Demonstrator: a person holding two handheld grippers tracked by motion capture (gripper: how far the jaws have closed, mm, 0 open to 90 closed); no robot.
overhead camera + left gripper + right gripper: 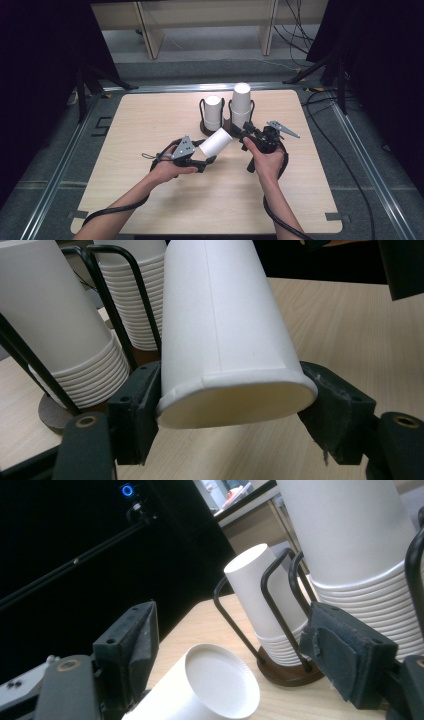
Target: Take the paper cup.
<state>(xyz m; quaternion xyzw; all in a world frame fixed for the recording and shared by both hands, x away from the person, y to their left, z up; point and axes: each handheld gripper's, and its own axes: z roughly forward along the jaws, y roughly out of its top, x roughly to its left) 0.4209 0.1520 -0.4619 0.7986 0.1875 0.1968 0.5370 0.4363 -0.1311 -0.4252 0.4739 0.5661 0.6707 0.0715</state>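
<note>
A single white paper cup (216, 143) is held clamped near its rim between the jaws of the left gripper (207, 161), tilted so that its closed base points up and away toward the right gripper (243, 134). In the left gripper view the black pads (136, 410) are seen pressed against both sides of the cup's mouth end, with the cup lifted clear of the pale wooden table (150, 120).

The right gripper is held with its jaws spread apart; in the right gripper view the cup's base lies low between them, and no contact is made.

Behind, two stacks of nested white paper cups are kept upside down in black wire holders on round brown bases: a shorter left stack (213, 112) and a taller right stack (241, 105), standing side by side near the table's far edge.

One cup is judged to be separated from a stack and in hand. What seems left is a handover to, or steadying by, the open right gripper, and then the placing of the cup; neither is yet done.
</note>
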